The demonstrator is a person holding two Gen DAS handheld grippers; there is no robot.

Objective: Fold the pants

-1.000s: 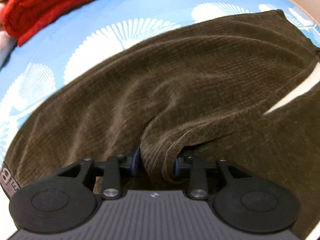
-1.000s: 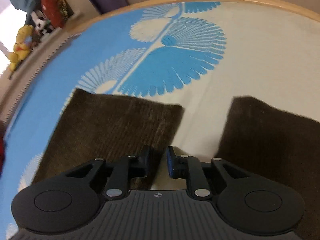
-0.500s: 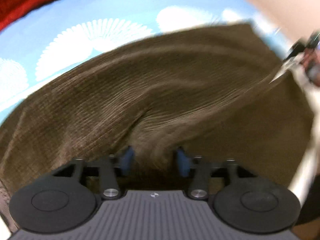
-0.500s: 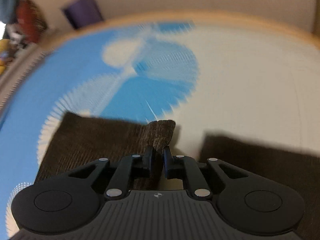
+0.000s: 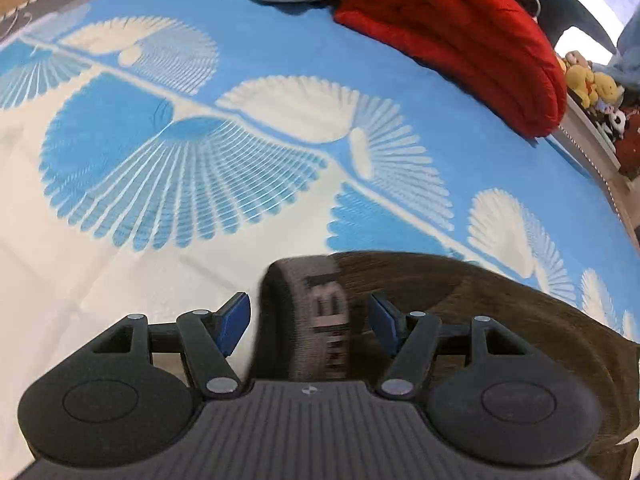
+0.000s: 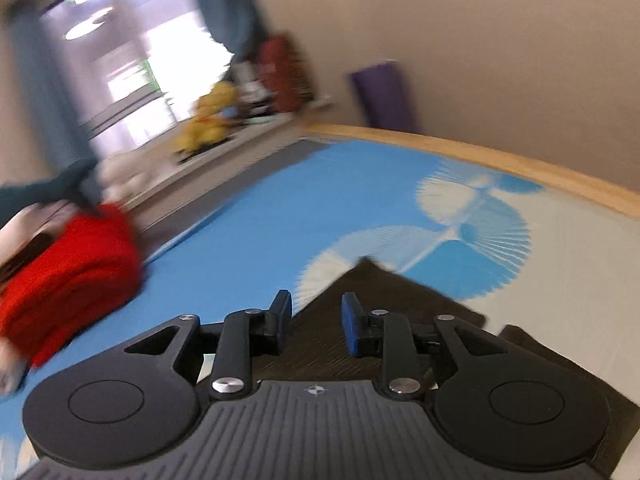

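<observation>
left tongs (image 5: pixel 308 316): apart, straddling the waistband (image 5: pixel 320 316), lettering blurred | right tongs (image 6: pixel 316 322): apart above a corner of the brown corduroy pants (image 6: pixel 360 300) | pants lay on the bed (image 5: pixel 260 60), lower part hidden by the tongs | right view smeared

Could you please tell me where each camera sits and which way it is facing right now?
Left wrist: on the left claw, looking down along its open fingers at the pants waistband and bedspread.
Right wrist: on the right claw, tilted up across a pant corner toward the wall.
Shared: pants, bedspread, red blanket, plush toys.
</observation>
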